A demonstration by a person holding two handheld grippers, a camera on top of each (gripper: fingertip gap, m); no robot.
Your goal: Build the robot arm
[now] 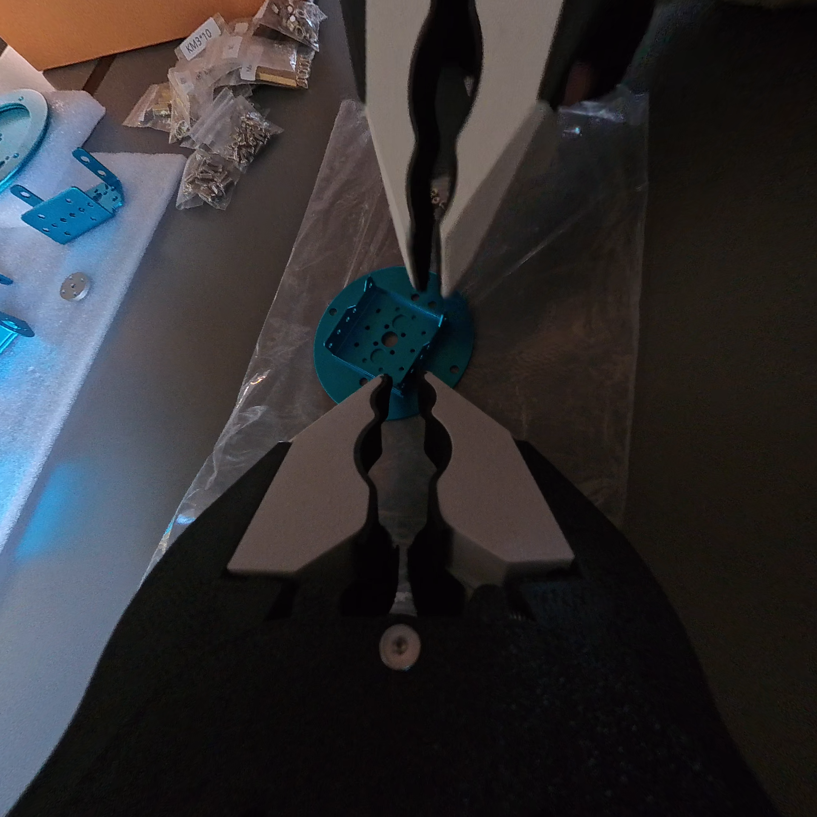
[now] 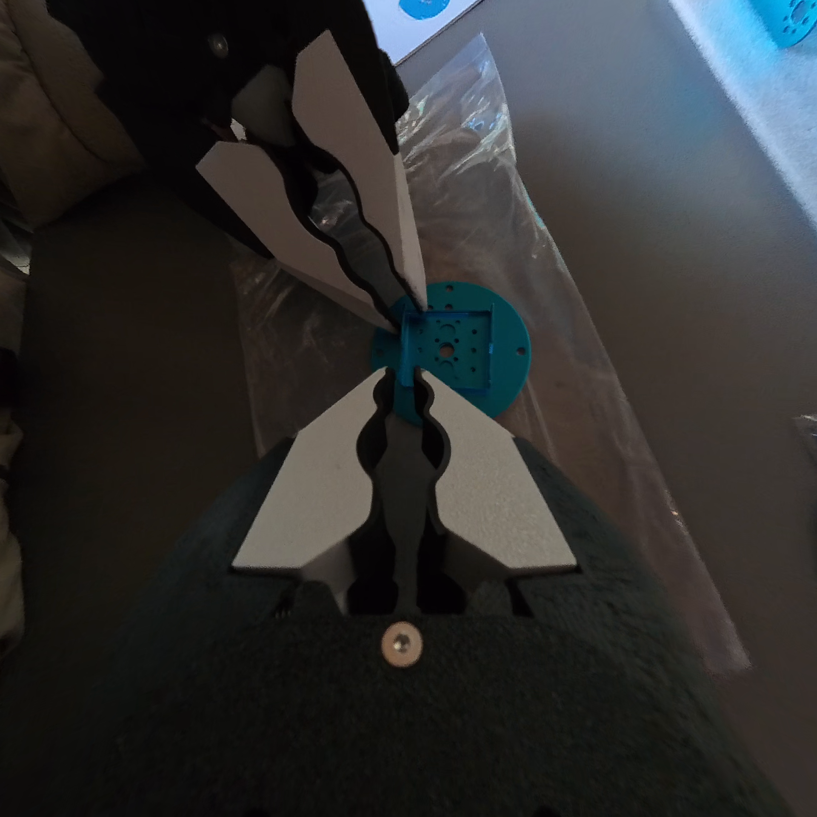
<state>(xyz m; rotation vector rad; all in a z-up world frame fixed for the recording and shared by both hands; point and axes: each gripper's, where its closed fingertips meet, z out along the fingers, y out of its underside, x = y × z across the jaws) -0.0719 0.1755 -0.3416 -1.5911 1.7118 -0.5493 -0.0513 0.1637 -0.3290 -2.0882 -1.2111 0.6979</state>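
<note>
Now, left gripper (image 1: 404, 378): nearly closed on bracket (image 1: 387, 338) wall.
Right gripper (image 2: 404, 370): same, opposite wall.
Bracket: on round plate (image 1: 457, 349).

Dark grey-brown tabletop (image 1: 212, 287), matte, dim at the near side. Sheet of white foam (image 1: 53, 309) along one edge, washed in cold bluish daylight. Crumpled clear plastic bag (image 1: 574, 265) spread flat across the middle, catching glints. Heap of small clear packets of screws (image 1: 225, 128) further back. Orange cardboard (image 1: 110, 26) in the far corner. Beige padded cushion (image 2: 53, 110) beyond the table edge, deep in shadow.
</note>
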